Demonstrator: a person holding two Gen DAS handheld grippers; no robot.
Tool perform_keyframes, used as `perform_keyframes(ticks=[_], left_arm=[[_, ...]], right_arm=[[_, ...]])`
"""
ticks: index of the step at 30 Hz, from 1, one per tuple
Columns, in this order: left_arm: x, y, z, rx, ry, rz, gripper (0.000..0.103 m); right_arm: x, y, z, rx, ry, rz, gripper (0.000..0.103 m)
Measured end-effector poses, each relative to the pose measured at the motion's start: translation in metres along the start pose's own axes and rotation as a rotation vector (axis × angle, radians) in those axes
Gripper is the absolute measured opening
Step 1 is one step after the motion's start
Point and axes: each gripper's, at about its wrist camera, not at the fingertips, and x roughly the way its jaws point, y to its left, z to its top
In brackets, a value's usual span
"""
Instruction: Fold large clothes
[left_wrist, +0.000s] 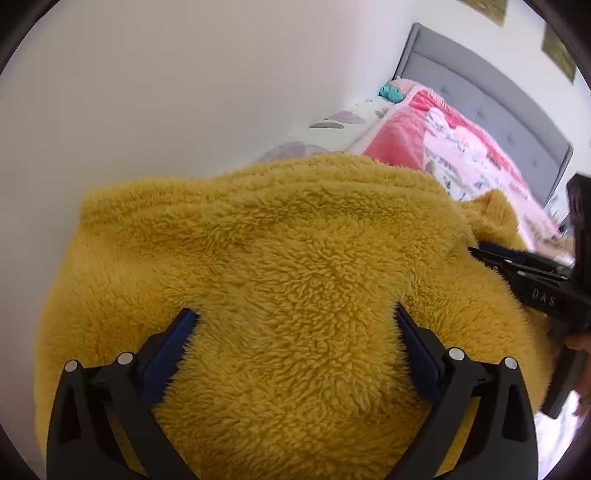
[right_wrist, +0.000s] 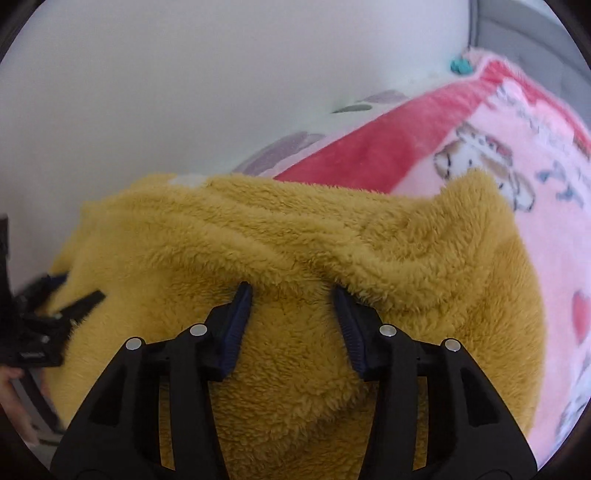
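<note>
1. Fleece garment, mustard yellow and shaggy, lay heaped on the bed, over the near end of the pink blanket, with a grey headboard well beyond the garment.
2. Left gripper pressed down onto the garment's near middle, jaws spread wide, pile bulging between the blue pads but not pinched; released, holding nothing.
3. Right gripper sat over the garment's right portion, jaws partly apart, tips nosed under a raised ridge of fleece running crosswise; cloth lay between the pads, though no clamped fold showed.
4. Judged as released too, with the ridge directly ahead of the fingertips and touching them.
5. Seen from the left wrist, right gripper reached in at the garment's right edge, beside a loose yellow flap lying toward the blanket.
6. Long axis of the heap ran side to side across both grippers; right gripper nearer the ridge, so probably first to pinch.
7. Risk judged: thick pile slipping from a shallow bite.
</note>
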Motion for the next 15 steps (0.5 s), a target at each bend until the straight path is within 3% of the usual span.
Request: perform_keyframes(ticks=[3,5,7,9,12,15], left_arm=[[-0.004,-0.004,0.005,0.004,0.014,0.019,0.099],[-0.012,-0.007,0.009,0.008,0.017,0.042,0.099],[-0.026,-0.013,0.012,0.01,0.013,0.07,0.099],[-0.036,-0.017,0.013,-0.002,0.017,0.089,0.099],[-0.061,-0.021,0.009,-0.043,0.032,0.061,0.098],[-0.104,-0.03,0.0,-0.067,0.017,0.058,0.098]], right_arm=[[-0.009,0.003,0.003,0.025,-0.005,-0.005,0.048],[-0.023,0.004,0.004,0.072,-0.019,0.003,0.069],[-0.045,0.007,0.005,0.102,-0.05,-0.037,0.083],[-0.07,0.008,0.003,0.122,-0.102,-0.05,0.085],[-0.11,0.013,-0.005,0.155,-0.146,-0.065,0.095],[-0.151,0.02,-0.017,0.151,-0.179,-0.1,0.095]])
